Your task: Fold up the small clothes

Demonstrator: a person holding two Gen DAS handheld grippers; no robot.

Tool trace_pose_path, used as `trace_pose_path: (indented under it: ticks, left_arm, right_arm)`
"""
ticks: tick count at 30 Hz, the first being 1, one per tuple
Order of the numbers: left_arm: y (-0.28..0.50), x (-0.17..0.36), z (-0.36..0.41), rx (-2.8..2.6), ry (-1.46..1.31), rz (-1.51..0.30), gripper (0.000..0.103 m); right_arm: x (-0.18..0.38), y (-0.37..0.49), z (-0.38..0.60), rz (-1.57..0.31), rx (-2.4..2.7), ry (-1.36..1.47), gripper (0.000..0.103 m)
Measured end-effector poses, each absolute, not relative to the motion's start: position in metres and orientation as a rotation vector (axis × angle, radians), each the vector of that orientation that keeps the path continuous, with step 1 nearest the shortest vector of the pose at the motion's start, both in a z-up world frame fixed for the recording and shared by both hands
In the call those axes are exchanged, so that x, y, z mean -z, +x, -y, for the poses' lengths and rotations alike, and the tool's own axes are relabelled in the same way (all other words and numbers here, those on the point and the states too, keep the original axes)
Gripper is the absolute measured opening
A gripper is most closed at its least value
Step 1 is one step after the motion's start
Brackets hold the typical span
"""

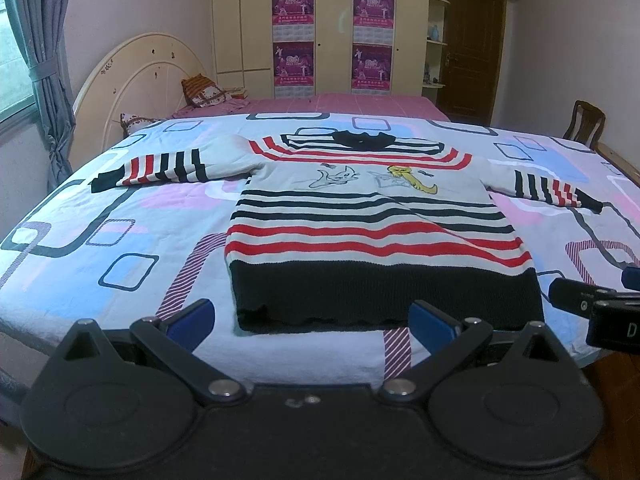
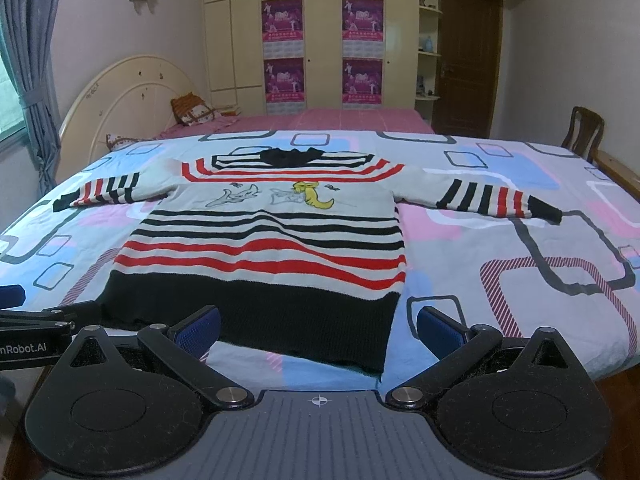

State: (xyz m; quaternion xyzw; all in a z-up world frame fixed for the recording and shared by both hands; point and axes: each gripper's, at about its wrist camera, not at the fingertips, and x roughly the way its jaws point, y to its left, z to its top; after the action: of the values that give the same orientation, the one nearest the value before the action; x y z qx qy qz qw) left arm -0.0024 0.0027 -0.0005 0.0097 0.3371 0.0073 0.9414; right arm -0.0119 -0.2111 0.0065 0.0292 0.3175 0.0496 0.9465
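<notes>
The left gripper (image 1: 310,322) is hovering wide apart and empty at the near edge of the bed (image 1: 100,240), just short of the dark hem of the striped sweater (image 1: 372,216). The right gripper (image 2: 318,330) is gaping wide too, holding nothing, beside it. The sweater is lying flat on the patterned quilt (image 2: 520,248), sleeves spread sideways.

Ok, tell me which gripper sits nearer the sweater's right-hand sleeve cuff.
Right. The right gripper hangs open over the hem's right corner, on the same side as that cuff. The left gripper hangs open over the hem's left part, farther from it.
</notes>
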Motion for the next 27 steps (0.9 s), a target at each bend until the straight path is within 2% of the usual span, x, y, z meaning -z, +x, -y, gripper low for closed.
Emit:
trace_pose_path:
  ticks: [27]
  left_arm:
    - [-0.0013, 0.0006, 0.0012, -0.016, 0.026, -0.691, 0.103]
  right_arm:
    - [-0.0060, -0.0080, 0.2177, -0.649, -0.101, 0.061, 0.103]
